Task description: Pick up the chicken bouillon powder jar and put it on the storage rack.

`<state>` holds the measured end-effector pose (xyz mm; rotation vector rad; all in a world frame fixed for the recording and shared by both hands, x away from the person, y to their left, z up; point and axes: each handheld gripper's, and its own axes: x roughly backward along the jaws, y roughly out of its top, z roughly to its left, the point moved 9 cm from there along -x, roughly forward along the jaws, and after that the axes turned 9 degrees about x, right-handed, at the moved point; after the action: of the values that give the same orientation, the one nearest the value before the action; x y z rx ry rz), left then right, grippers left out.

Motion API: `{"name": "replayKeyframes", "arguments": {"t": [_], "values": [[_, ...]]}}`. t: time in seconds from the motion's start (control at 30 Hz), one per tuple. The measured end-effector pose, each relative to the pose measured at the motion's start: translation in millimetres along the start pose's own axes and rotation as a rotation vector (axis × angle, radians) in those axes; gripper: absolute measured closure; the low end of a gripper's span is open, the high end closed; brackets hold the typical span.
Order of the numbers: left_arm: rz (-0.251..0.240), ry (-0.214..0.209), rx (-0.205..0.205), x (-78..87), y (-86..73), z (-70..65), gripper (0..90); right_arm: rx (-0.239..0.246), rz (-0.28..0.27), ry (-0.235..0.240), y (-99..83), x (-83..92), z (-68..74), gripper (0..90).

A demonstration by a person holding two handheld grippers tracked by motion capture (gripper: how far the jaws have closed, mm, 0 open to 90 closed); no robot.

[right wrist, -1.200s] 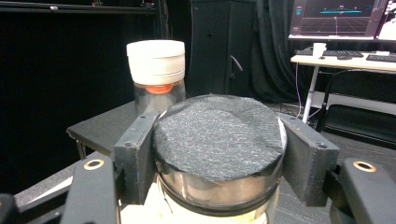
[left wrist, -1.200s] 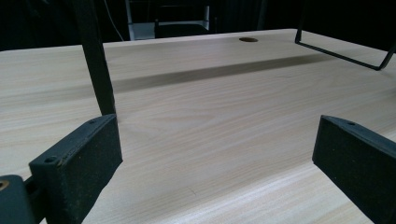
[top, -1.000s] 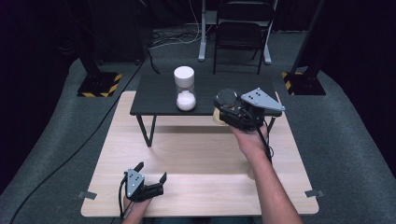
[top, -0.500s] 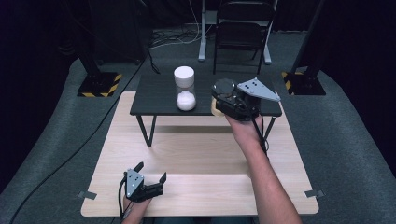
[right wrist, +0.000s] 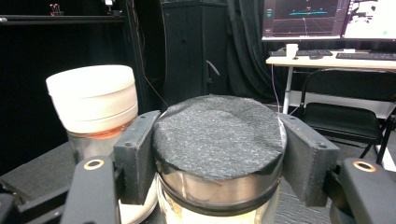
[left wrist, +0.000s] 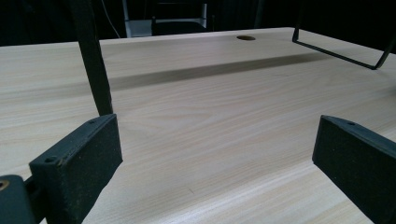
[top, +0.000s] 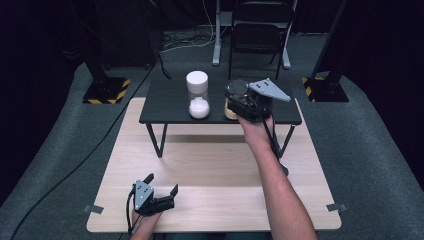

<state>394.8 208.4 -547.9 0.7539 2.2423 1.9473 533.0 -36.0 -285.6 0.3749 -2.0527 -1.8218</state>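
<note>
A glass jar with a black lid (top: 236,91) is over the small black table (top: 170,102), and my right gripper (top: 235,101) is shut on it. In the right gripper view both pads press the sides of the black-lidded jar (right wrist: 219,186), with my right gripper (right wrist: 219,131) wrapped around its top. Just left of it stands a white-lidded jar (top: 197,95) holding white powder, also close at the left as the white-lidded jar (right wrist: 93,100). My left gripper (top: 162,184) rests open near the front edge of the wooden table (top: 215,170); nothing lies between the pads of my left gripper (left wrist: 217,154).
The black table stands on thin metal legs (left wrist: 93,60) on the far half of the wooden table. A black chair (top: 257,35) and stands with yellow-black bases (top: 106,90) are on the floor beyond. A desk with monitors (right wrist: 327,18) is behind the jars.
My right gripper has carried the black-lidded jar left and farther back over the black table, closer to the white-lidded jar. The left gripper has stayed put.
</note>
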Motion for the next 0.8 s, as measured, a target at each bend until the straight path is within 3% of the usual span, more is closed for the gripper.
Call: {"name": "replayKeyframes", "arguments": {"t": [0.4,0.8], "values": [[0.001,-0.007,-0.007,0.1,-0.1,-0.8,1.1,0.005,0.036,-0.008,-8.2,-18.5,-0.6,34.4],[-0.005,-0.007,-0.009,0.6,0.1,-0.8,1.1,0.017,0.07,-0.026,-14.9,-23.4,-2.6,34.4]]}}
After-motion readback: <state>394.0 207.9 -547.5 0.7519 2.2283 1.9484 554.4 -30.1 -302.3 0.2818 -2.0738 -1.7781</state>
